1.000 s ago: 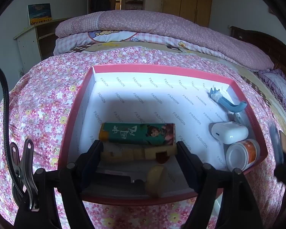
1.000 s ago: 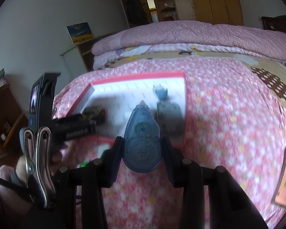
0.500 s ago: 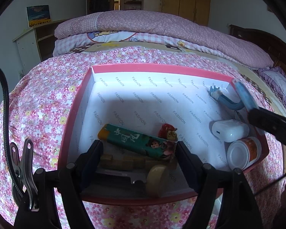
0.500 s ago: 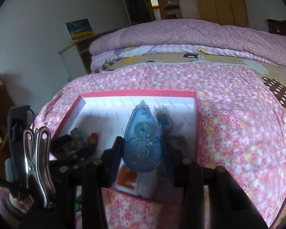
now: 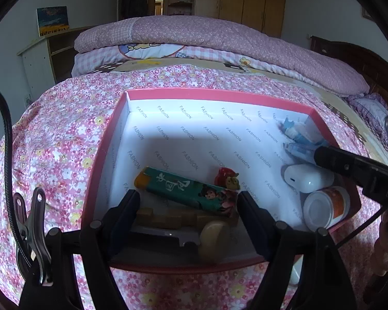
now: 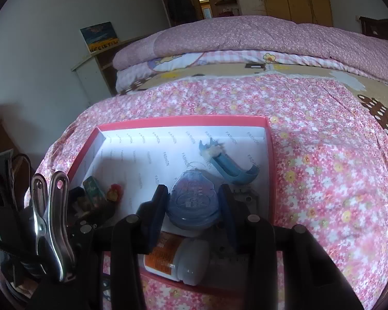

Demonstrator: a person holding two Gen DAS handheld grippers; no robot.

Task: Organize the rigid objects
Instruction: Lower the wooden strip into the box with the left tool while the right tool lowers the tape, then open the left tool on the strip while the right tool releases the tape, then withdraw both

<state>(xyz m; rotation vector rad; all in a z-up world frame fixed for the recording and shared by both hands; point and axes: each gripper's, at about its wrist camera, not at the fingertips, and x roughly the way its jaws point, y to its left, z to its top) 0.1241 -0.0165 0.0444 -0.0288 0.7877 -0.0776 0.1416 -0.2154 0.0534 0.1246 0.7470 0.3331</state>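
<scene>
A pink-rimmed box (image 5: 219,95) with a white lining lies on the flowered bedspread. My left gripper (image 5: 188,201) is open at its near left, around wooden blocks (image 5: 163,217) and beside a green carton (image 5: 188,192), a small red figure (image 5: 226,178) and a round beige piece (image 5: 213,240). My right gripper (image 6: 192,201) holds a blue tape dispenser (image 6: 194,202) low in the box (image 6: 270,155); its jaws look slightly parted. A white earbud case (image 5: 306,178) and an orange-labelled jar (image 5: 326,206) lie beside it.
A blue razor-like tool (image 6: 230,166) lies at the box's far right. The bed's folded pink quilts (image 5: 219,38) lie behind. A shelf (image 5: 44,59) stands at the left wall, wardrobes at the back.
My right gripper has moved forward and down into the box with the blue dispenser; its jaws now look looser. The left gripper has hardly moved.
</scene>
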